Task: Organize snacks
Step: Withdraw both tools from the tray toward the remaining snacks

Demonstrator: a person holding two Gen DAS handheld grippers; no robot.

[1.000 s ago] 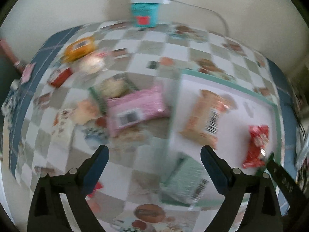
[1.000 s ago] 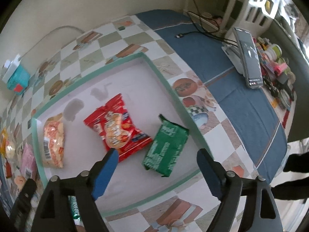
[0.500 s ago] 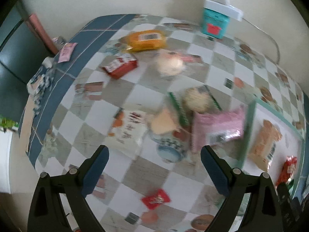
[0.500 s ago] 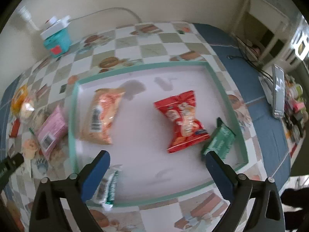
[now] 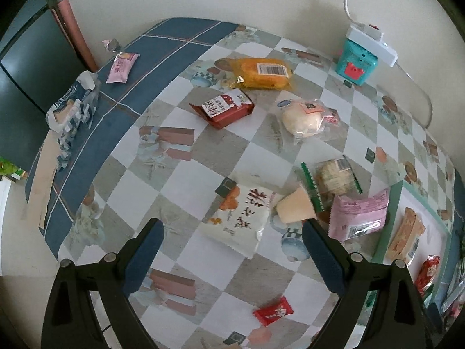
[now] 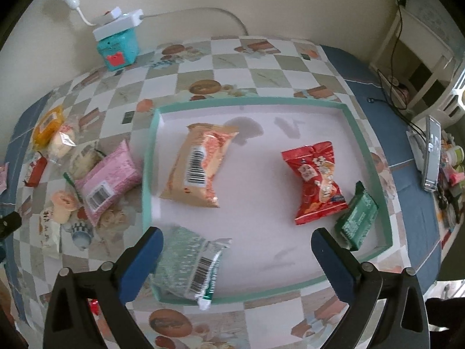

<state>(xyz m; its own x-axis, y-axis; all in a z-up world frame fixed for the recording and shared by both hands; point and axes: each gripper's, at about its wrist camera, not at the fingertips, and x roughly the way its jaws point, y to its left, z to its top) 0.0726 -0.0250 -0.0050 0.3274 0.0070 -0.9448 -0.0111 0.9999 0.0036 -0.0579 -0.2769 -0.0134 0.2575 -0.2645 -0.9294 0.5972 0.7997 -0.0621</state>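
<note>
My left gripper (image 5: 232,231) is open above a white snack packet (image 5: 241,218) on the checked tablecloth. Around the white packet lie a beige cone-shaped snack (image 5: 293,209), a pink packet (image 5: 360,216), a wrapped bun (image 5: 303,117), a red packet (image 5: 223,109) and an orange one (image 5: 264,72). A small red candy (image 5: 273,311) lies nearer me. My right gripper (image 6: 237,238) is open wide over the teal-rimmed white tray (image 6: 148,174). The tray holds a peach packet (image 6: 200,163), a red packet (image 6: 316,180) and a dark green packet (image 6: 357,215). A silvery-green packet (image 6: 189,264) sits in its near left corner, by my left finger.
A teal box (image 5: 356,61) topped by a white power strip stands against the back wall. A patterned bag (image 5: 72,104) and a small pink sachet (image 5: 122,67) lie on the blue border at the left edge. A phone-like device (image 6: 430,157) and clutter sit right of the tray.
The left gripper has swung left, away from the tray and over the loose snacks. The right gripper has shifted toward the tray's near left side and its jaws have widened.
</note>
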